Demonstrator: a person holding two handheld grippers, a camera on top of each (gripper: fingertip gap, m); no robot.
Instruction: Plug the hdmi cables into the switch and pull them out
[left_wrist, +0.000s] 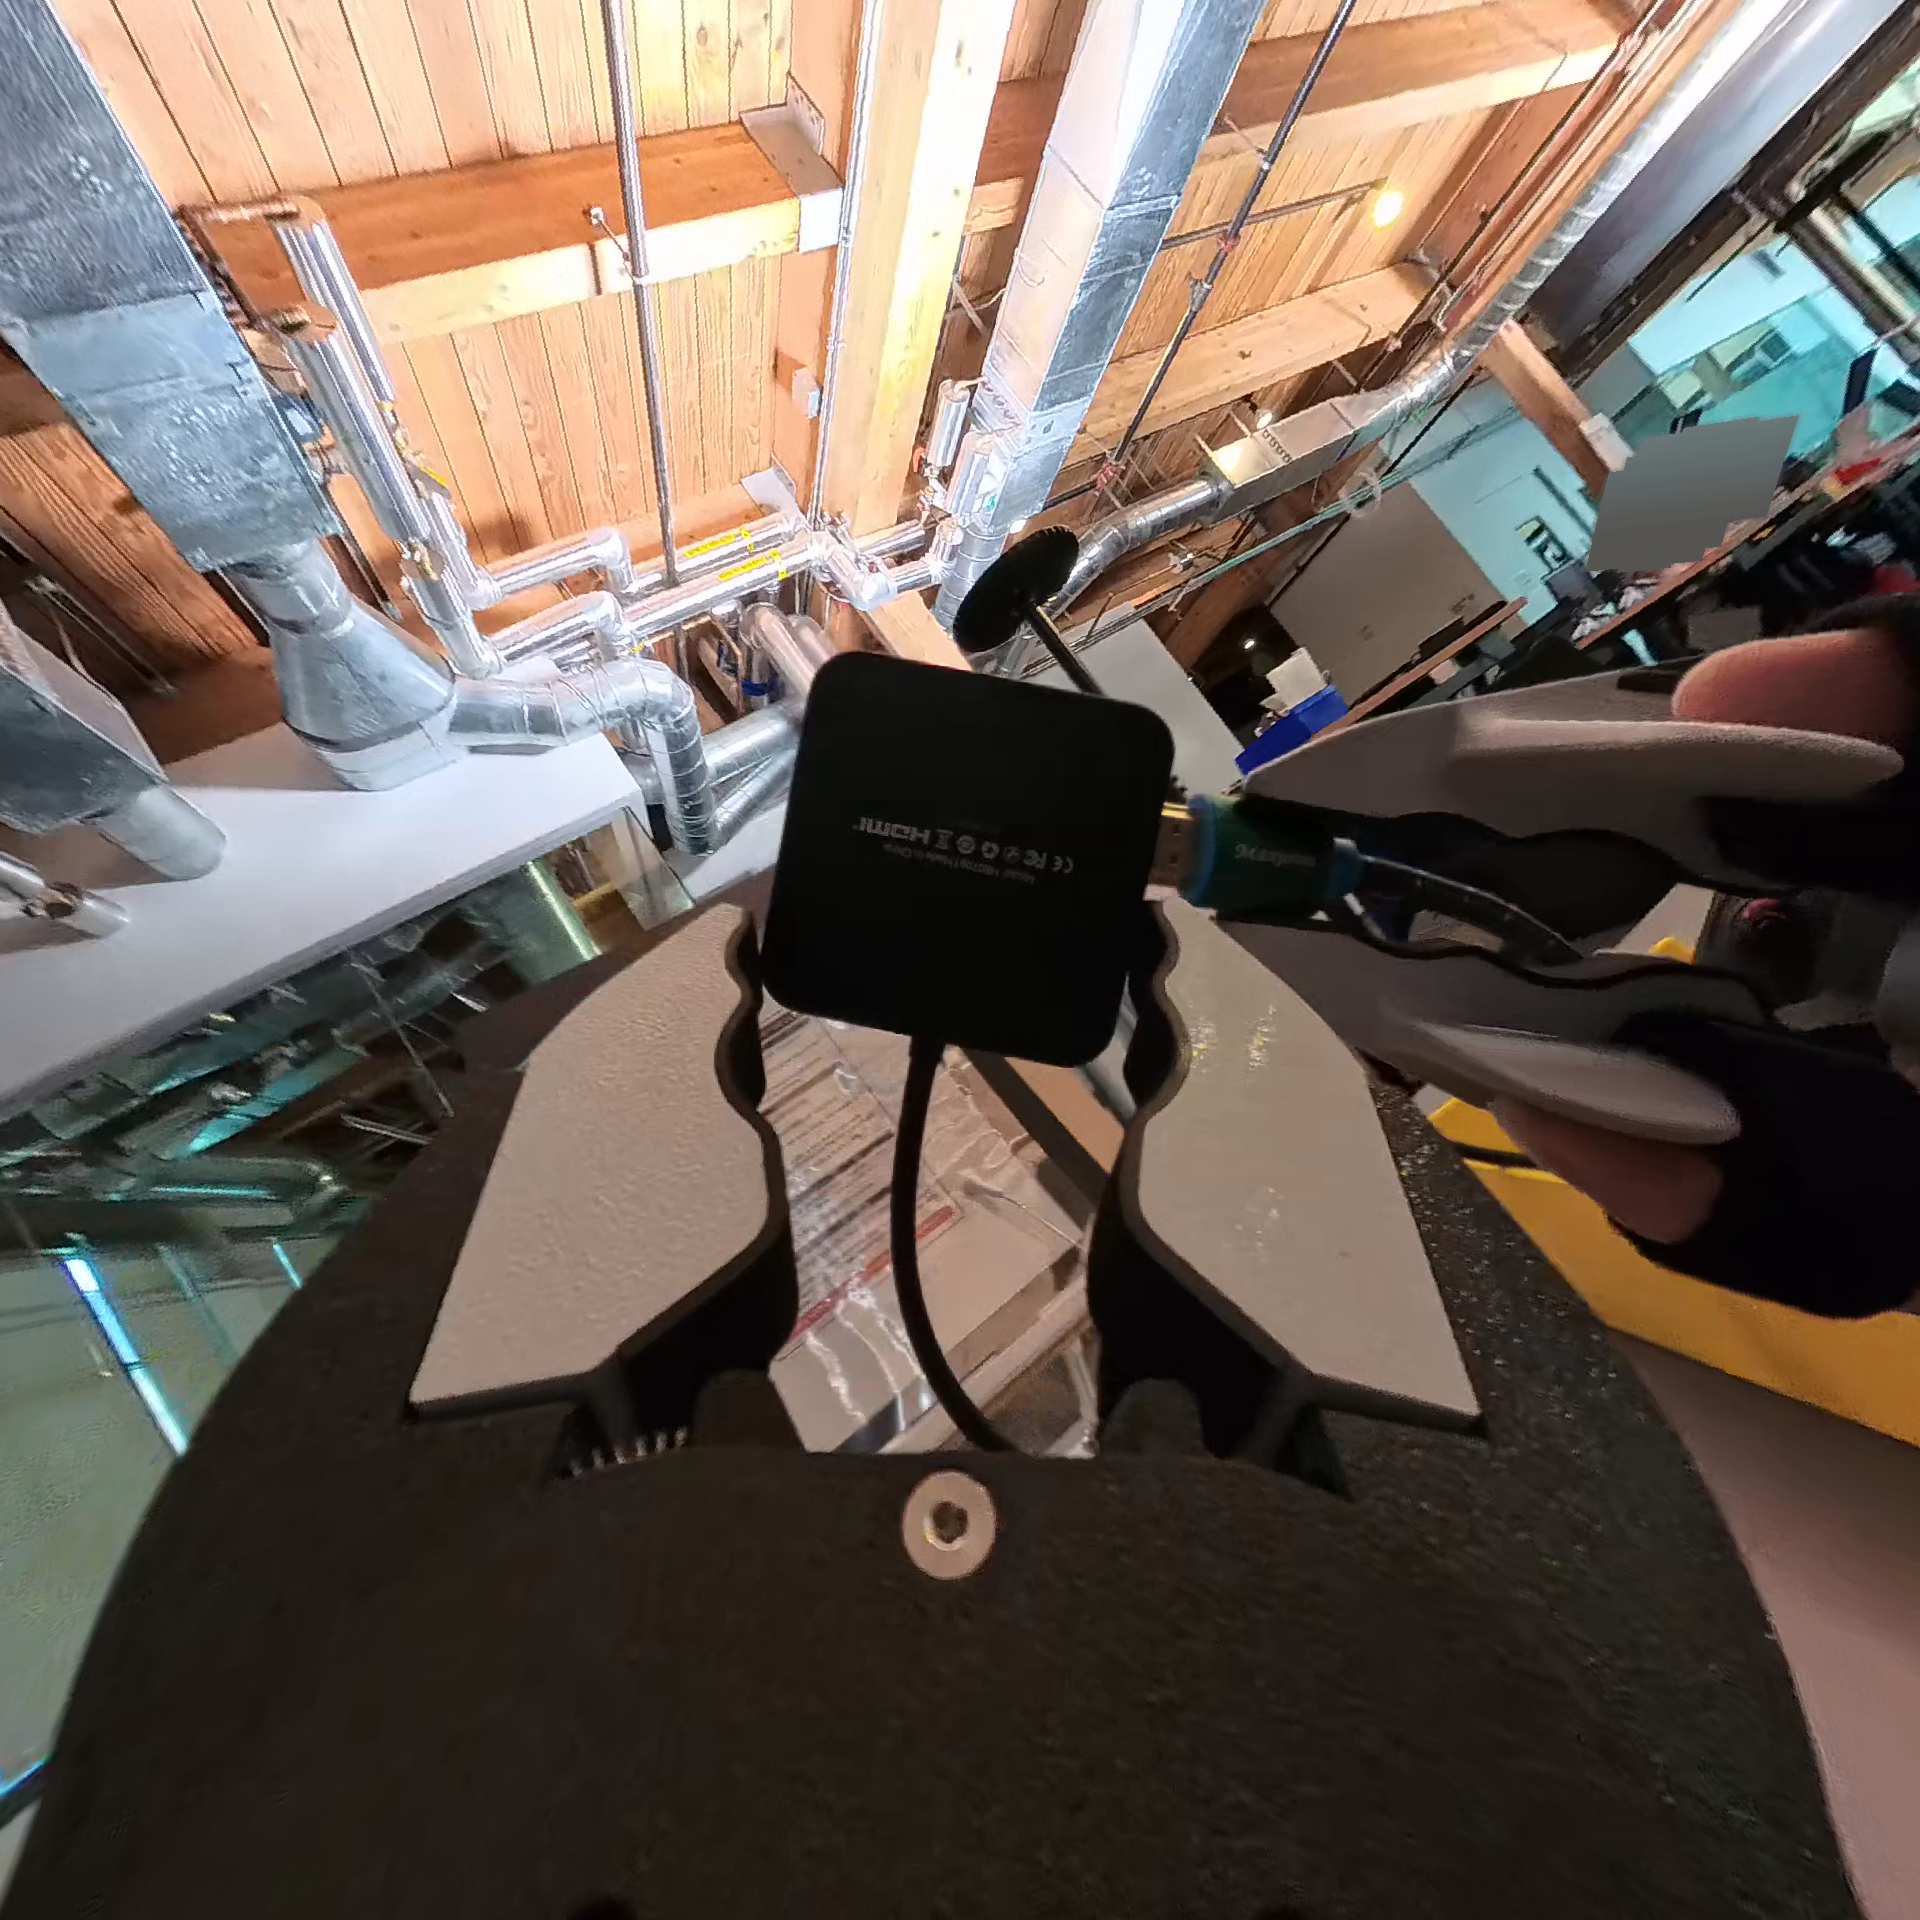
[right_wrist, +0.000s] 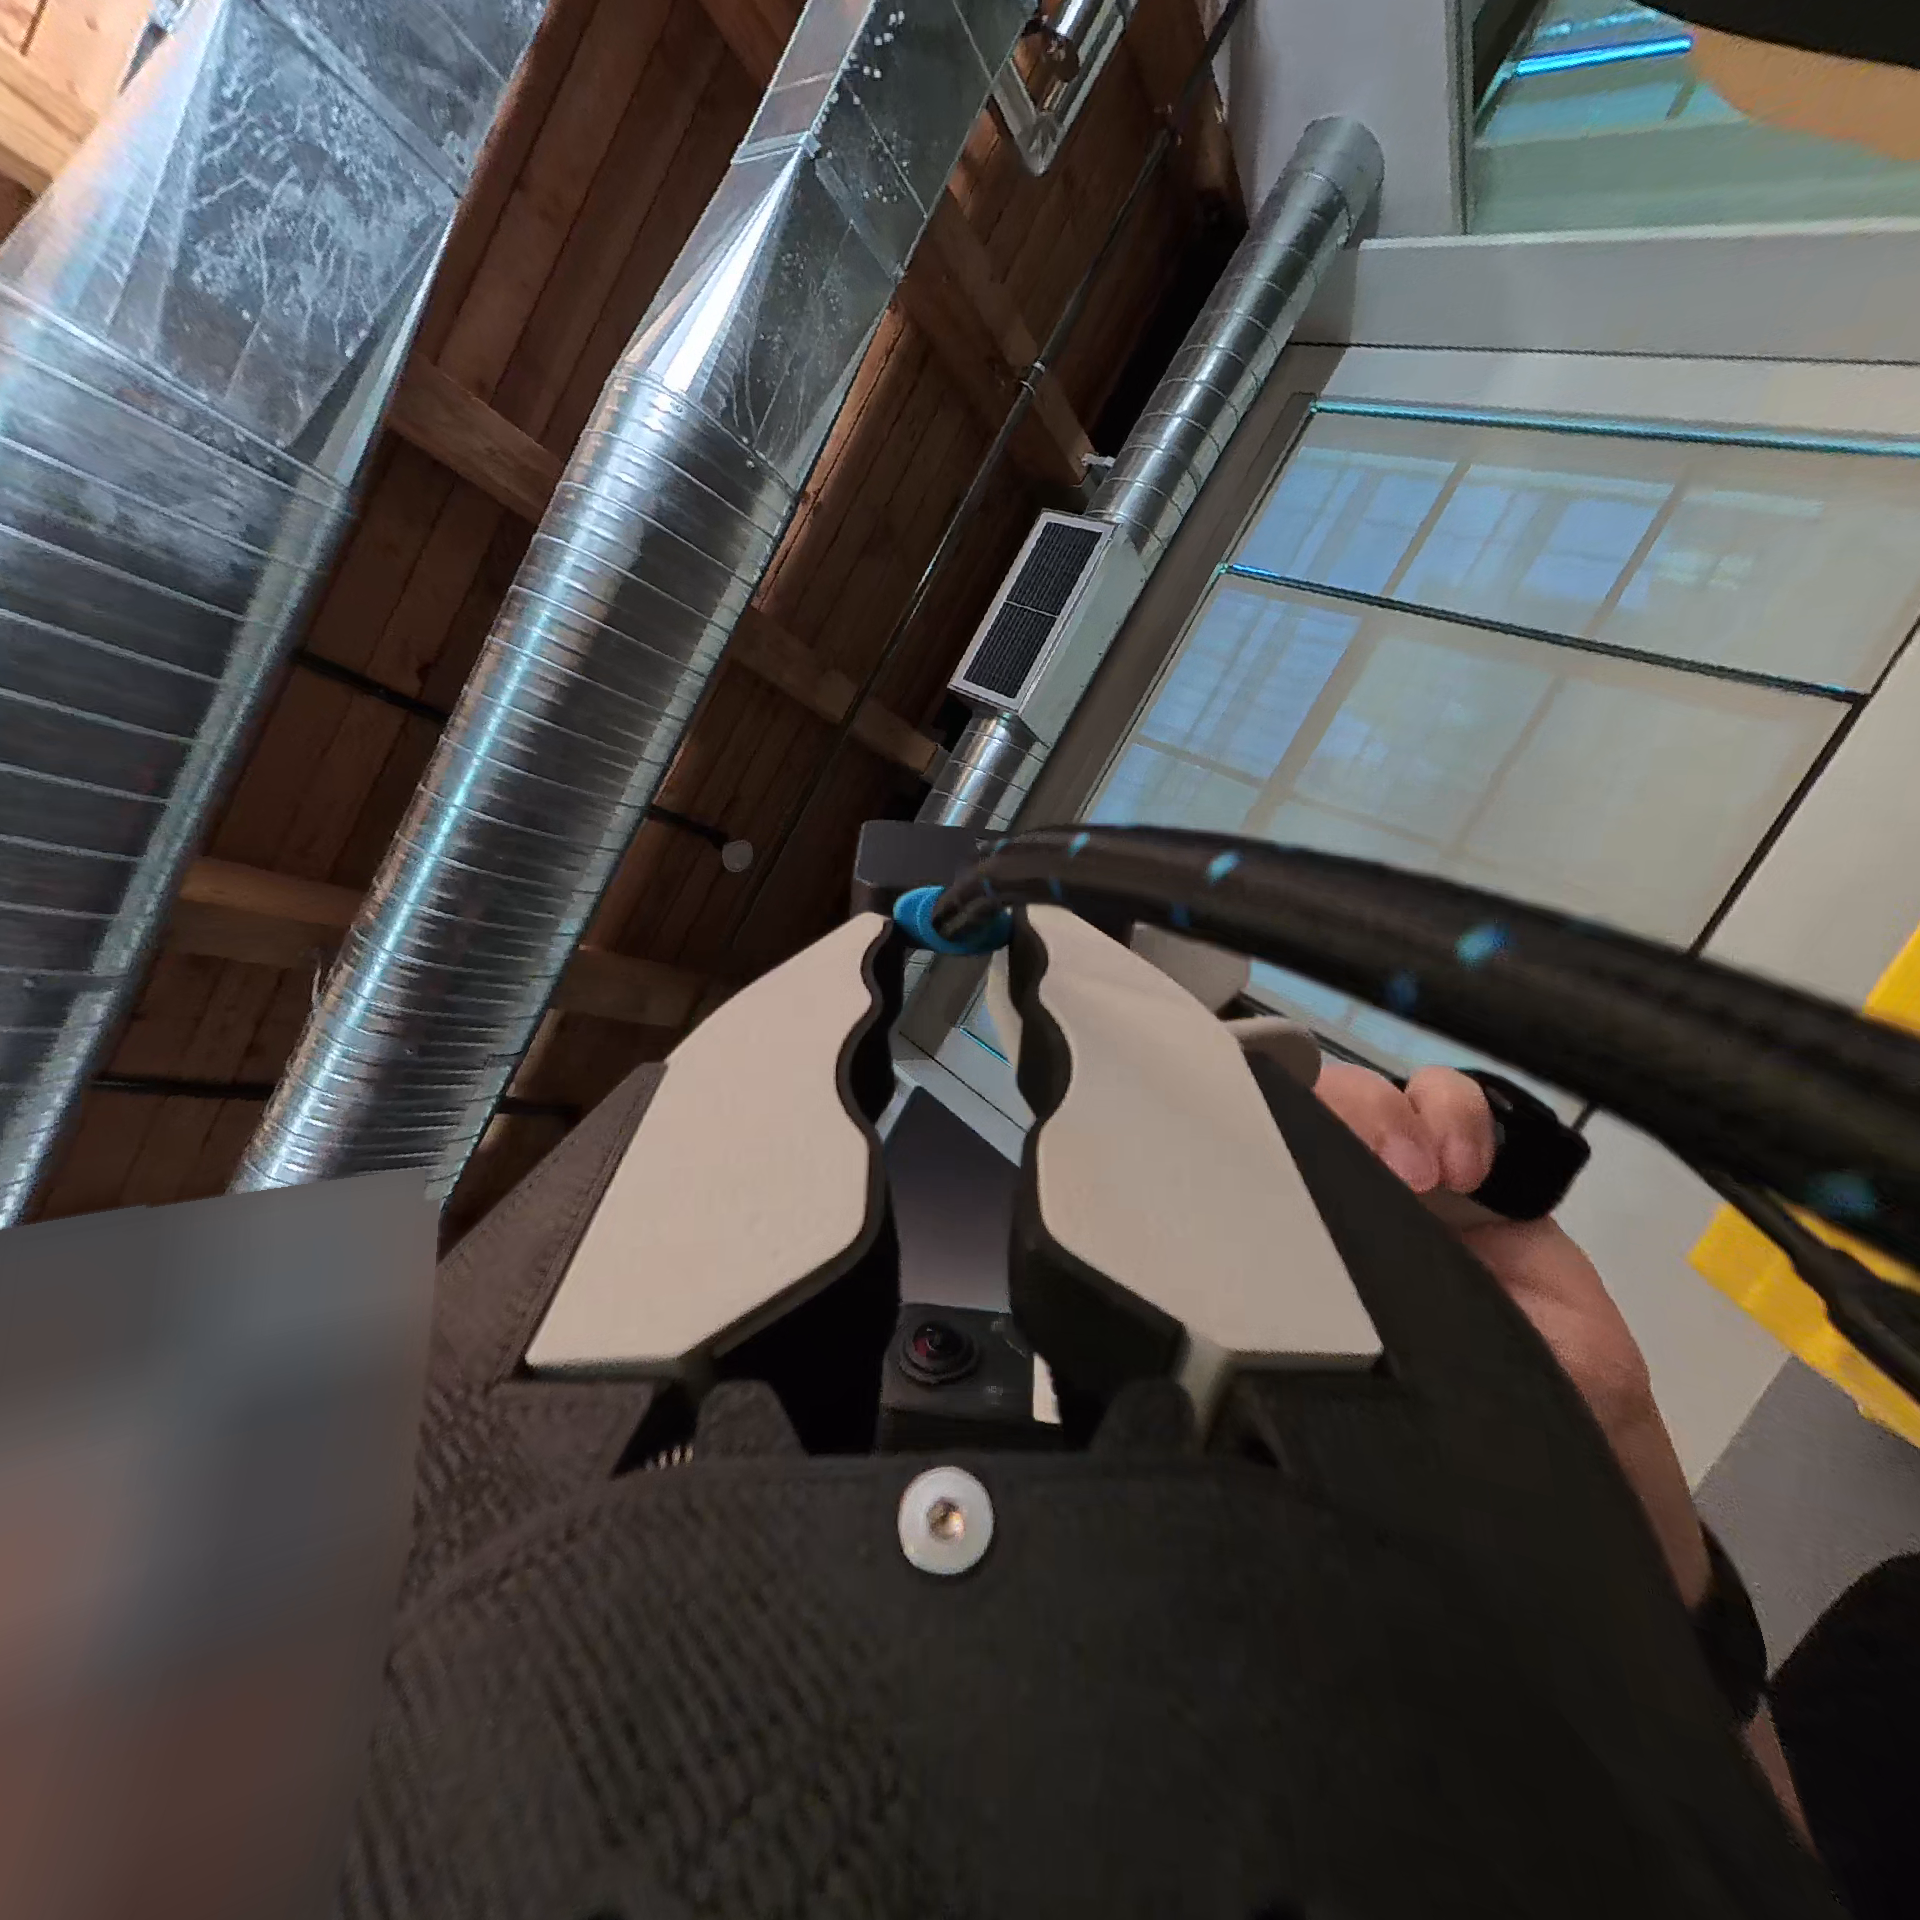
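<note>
Both views look up toward the ceiling. In the left wrist view my left gripper (left_wrist: 948, 935) is shut on the black square HDMI switch (left_wrist: 961, 862) and grips its lower edges. A thin black lead (left_wrist: 914, 1195) hangs from the switch's bottom edge. My right gripper (left_wrist: 1247, 852) comes in from the right, shut on a blue HDMI plug (left_wrist: 1262, 857). The plug's gold tip (left_wrist: 1174, 842) sits at the switch's right side with some metal still showing. In the right wrist view my right gripper (right_wrist: 951, 935) pinches the blue plug (right_wrist: 940, 925). Its black braided cable (right_wrist: 1351, 914) arcs off to the right. The switch (right_wrist: 914, 847) shows edge-on.
A second thin lead with a round black disc (left_wrist: 1003, 597) rises from the switch's top. A gloved hand (left_wrist: 1766, 1174) holds the right gripper. Metal ducts (right_wrist: 582, 675) and wooden beams (left_wrist: 935, 260) fill the background. A yellow object (left_wrist: 1662, 1320) lies at the lower right.
</note>
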